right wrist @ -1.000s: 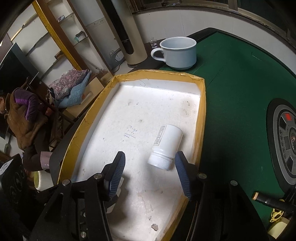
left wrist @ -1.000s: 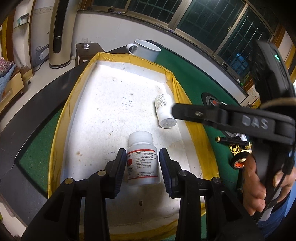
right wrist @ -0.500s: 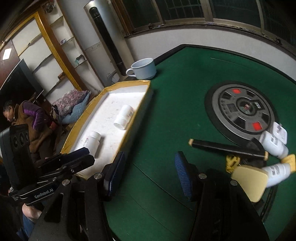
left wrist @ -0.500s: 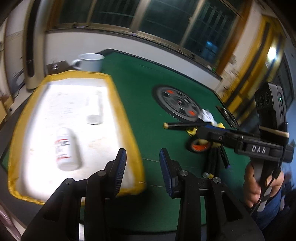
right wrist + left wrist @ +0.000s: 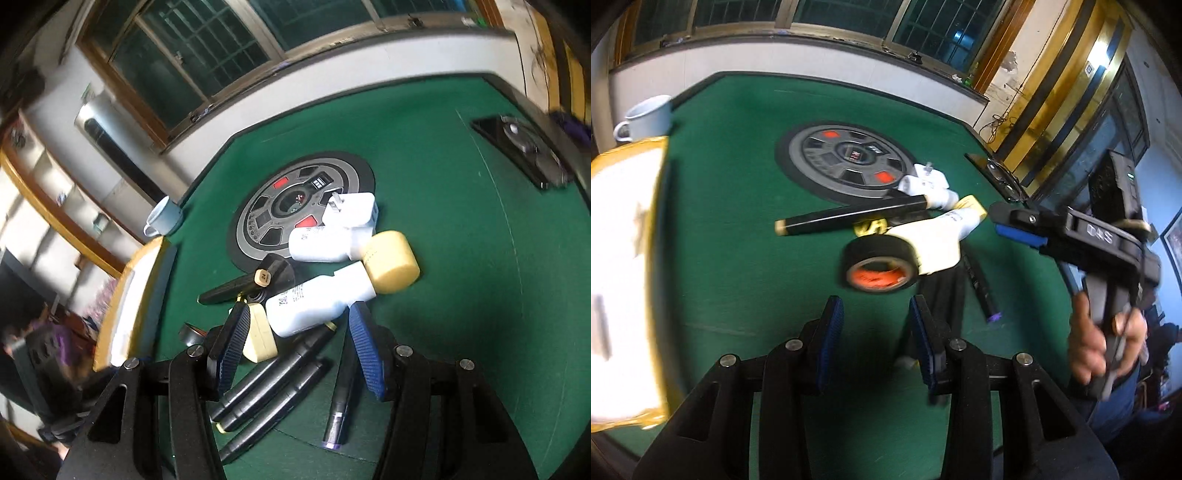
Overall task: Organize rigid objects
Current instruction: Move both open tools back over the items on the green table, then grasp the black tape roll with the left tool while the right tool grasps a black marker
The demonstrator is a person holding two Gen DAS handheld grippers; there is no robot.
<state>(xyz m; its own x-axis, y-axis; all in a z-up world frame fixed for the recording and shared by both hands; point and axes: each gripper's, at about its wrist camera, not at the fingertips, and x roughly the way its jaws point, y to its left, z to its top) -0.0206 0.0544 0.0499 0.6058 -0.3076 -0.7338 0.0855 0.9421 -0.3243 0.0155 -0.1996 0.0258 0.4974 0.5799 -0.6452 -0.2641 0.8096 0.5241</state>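
Observation:
A heap of rigid objects lies on the green table. A white bottle with a cream cap [image 5: 317, 301] lies just ahead of my open, empty right gripper [image 5: 295, 325], between its fingers' line. A second white bottle [image 5: 325, 243], a white plug adapter [image 5: 352, 210], a cream wedge [image 5: 260, 336] and several black markers [image 5: 273, 376] lie around it. My left gripper [image 5: 875, 317] is open and empty, just short of a black tape roll [image 5: 879, 264]. A long black marker [image 5: 849, 216] lies beyond the roll. The right gripper [image 5: 1019, 225] shows at the right of the left wrist view.
A yellow-rimmed white tray [image 5: 657, 206] stands at the left, blurred, also in the right wrist view [image 5: 136, 291]. A pale mug [image 5: 646, 116] stands behind it. A round grey and black panel [image 5: 846, 162] is set in the table's middle. A phone [image 5: 524, 151] lies at the far right.
Both grippers have swung right, away from the tray with its two bottles, to the heap of objects. The left one let go of its bottle in the tray.

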